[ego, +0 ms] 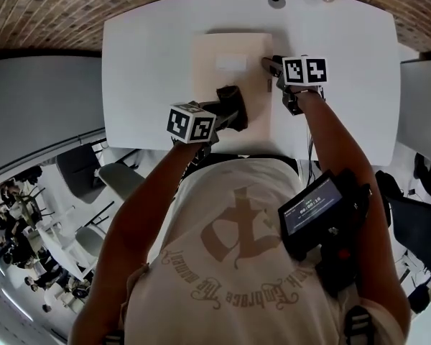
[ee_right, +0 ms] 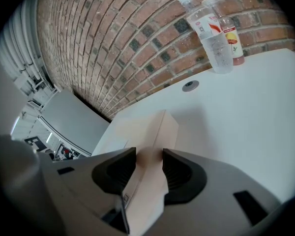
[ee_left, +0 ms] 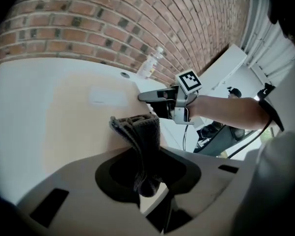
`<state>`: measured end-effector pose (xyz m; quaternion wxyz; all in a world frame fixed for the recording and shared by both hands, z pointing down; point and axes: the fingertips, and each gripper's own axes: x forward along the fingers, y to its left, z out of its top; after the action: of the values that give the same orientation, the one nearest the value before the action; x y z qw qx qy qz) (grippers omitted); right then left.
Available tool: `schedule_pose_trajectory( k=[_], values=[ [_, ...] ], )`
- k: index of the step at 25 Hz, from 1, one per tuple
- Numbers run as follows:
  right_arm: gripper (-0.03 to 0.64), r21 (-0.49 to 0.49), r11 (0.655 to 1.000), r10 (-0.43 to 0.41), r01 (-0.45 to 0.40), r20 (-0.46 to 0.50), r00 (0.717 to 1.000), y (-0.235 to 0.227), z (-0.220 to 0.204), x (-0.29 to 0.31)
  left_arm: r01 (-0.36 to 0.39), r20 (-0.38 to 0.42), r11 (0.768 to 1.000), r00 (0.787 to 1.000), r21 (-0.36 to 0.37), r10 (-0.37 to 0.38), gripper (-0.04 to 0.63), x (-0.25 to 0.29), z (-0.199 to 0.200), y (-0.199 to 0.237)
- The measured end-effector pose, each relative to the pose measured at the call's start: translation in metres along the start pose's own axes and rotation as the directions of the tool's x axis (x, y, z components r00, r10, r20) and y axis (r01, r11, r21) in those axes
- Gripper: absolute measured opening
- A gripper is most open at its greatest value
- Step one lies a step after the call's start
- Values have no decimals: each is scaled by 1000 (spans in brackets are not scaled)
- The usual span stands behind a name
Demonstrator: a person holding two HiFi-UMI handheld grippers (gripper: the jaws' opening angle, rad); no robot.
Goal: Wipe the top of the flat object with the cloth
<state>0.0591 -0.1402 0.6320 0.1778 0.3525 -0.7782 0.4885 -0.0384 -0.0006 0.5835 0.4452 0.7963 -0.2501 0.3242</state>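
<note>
A flat beige box (ego: 230,85) lies on the white table (ego: 144,63), with a pale label (ego: 231,63) on its top. My left gripper (ego: 230,106) is shut on a dark grey cloth (ee_left: 137,136), whose bunched end (ego: 228,94) rests on the box's near part. In the left gripper view the cloth stands up between the jaws over the box top (ee_left: 78,117). My right gripper (ego: 273,67) is shut on the box's right edge (ee_right: 150,161), the jaws clamped on either side of it.
Two clear plastic bottles (ee_right: 216,31) stand at the table's far edge against the brick wall. A round grey cable port (ego: 276,1) sits in the tabletop beyond the box. Chairs (ego: 79,171) stand on the floor to the left.
</note>
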Motion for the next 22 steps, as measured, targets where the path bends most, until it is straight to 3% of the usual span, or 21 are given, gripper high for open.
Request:
schedule_pose_trajectory(
  k=[6, 10, 15, 22],
  values=[
    [181, 9, 1000, 1, -1, 7, 1000, 0, 0, -1, 141, -115, 986, 985, 90, -130, 112, 38, 1, -52],
    [183, 14, 1000, 5, -5, 9, 1000, 0, 0, 1, 197, -153, 977, 971, 83, -183, 112, 52, -4, -72],
    [184, 22, 1000, 9, -10, 13, 1000, -1, -1, 0, 205, -217, 972, 960, 111, -178, 112, 66, -23, -83],
    [186, 22, 1000, 19, -19, 12, 1000, -2, -1, 1, 192, -218, 979, 961, 69, -173, 114, 62, -28, -70]
  ],
)
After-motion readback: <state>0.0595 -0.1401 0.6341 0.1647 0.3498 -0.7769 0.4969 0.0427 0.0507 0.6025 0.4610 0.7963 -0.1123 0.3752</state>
